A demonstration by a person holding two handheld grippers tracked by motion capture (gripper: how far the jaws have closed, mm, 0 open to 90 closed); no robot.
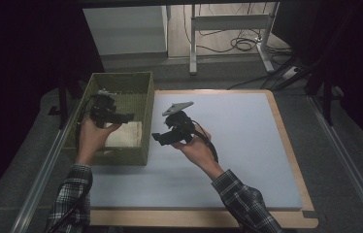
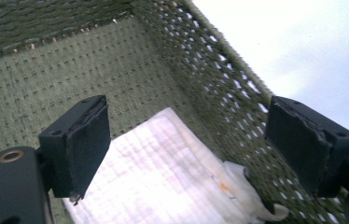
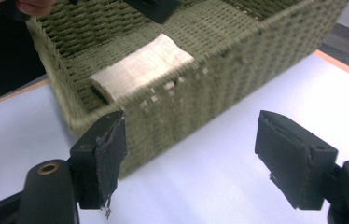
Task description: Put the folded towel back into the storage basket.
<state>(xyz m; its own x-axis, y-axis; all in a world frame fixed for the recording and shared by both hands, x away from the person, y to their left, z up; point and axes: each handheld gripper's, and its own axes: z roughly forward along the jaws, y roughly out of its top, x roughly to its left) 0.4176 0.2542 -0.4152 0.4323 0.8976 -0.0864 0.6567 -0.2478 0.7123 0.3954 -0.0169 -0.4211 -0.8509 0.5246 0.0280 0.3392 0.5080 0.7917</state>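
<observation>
Lying in one basket (image 1: pixel 140 87), one folded cloth (image 1: pixel 127 134)

Folded cloth (image 1: pixel 127 134) in basket (image 1: pixel 143 97), basket on the mat's (image 1: pixel 247 145) left edge, mat on table (image 1: pixel 286 126)

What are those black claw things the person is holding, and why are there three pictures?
A person holds a squeezing tool in each hand: the left tool and the right tool. One picture is taken from a camera high above the table. The other two come from little cameras riding on each tool, so you see that tool's two black jaws sticking up from the bottom. On the table lies a pale mat with a green woven basket on it. Inside the basket is a folded white cloth. Both tools stand open and hold nothing; the left one hangs over the basket, above the cloth.
</observation>
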